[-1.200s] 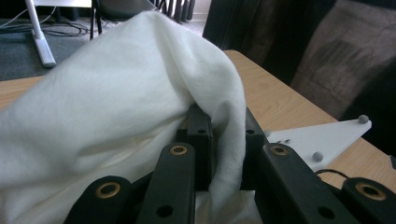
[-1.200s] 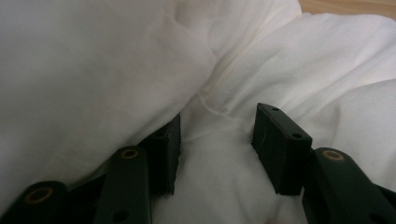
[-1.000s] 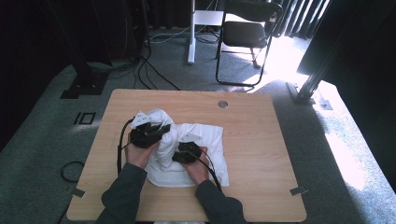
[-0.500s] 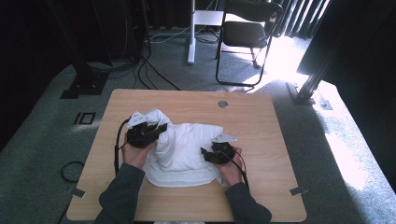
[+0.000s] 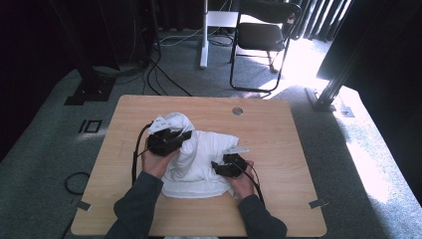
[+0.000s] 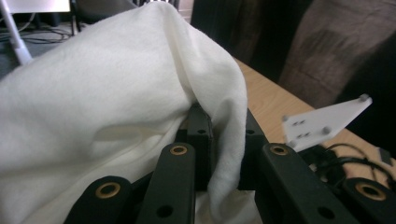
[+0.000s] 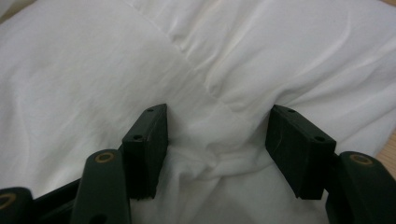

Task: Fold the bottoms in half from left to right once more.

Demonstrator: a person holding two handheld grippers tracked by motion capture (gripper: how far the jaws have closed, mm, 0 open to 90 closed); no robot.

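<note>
Left fingers point(image 6: 201, 140): pinched together on a fold of the white cloth point(image 5: 201, 159), fabric squeezed in the narrow slot between them; likely gripped so to lift and carry that edge.
Right fingers point(image 7: 149, 144): spread wide, pressed down into the cloth with a bunched ridge standing between them, nothing clamped; judged ready to bite on that ridge.
Left gripper point(image 5: 185, 135): over the cloth's far left part, raised, a hump of fabric draped up and over its tip; held high probably to pull slack from the heap.
Right gripper point(image 5: 215, 165): low on the cloth's near right part, nose pointing left toward the middle; placed there, by guess, to pin or take a second hold so the cloth can be spread or folded between two points.
Cloth: crumpled, lying on the middle of the table point(image 5: 278, 129), nearer the person's edge, one lobe piled at far left, flatter layers toward the near side.
Hands: left hand point(image 5: 157, 162) and right hand point(image 5: 243, 181) each wrapped round a gripper's rear, dark sleeves entering from below.
Cables: looped from each gripper back along the forearms, left one curving over bare wood.
Risk: fold may slip from the left pinch if pulled hard while the right presses down on the same layer.
</note>
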